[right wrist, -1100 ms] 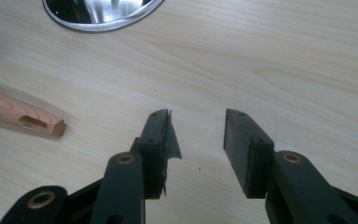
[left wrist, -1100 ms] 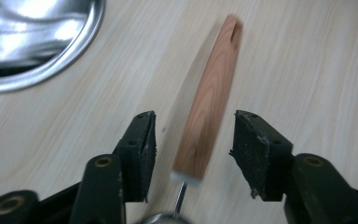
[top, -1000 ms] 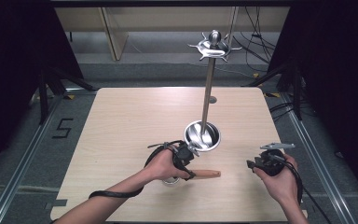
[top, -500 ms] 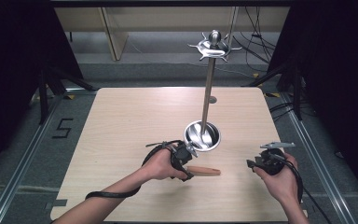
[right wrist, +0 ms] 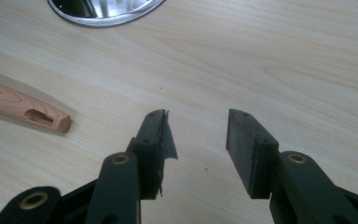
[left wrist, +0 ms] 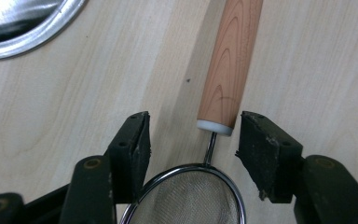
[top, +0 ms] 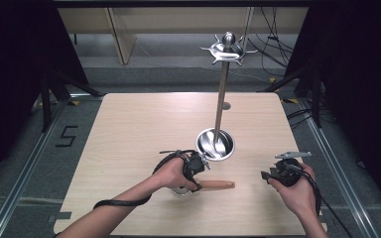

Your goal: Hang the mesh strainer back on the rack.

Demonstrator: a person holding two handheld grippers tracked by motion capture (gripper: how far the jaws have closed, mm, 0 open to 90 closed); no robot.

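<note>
A small mesh strainer [top: 181, 191] with a wooden handle [top: 217, 185] lies flat on the table near its front edge. My left gripper [top: 196, 179] hovers over it, open. In the left gripper view the thin wire neck, the mesh [left wrist: 186, 200] and the handle's near end [left wrist: 228, 60] sit between the left gripper's [left wrist: 193, 140] jaws, which have just been closing a little and do not touch it. My right gripper [top: 265, 175] rests to the right, open; the right gripper's [right wrist: 196, 135] jaws have just been opening with nothing between them.
A metal stand rises behind the strainer: a round steel base dish [top: 228, 144], a tall pole [top: 222, 99] and a ring of hooks [top: 226, 49] on top. The dish rim [left wrist: 23, 42] is close to my left gripper. Bare wooden table [top: 129, 129] lies beyond.
My left hand has shifted slightly over the strainer. The right gripper's fingers stand wider apart than before. The strainer has not moved.
</note>
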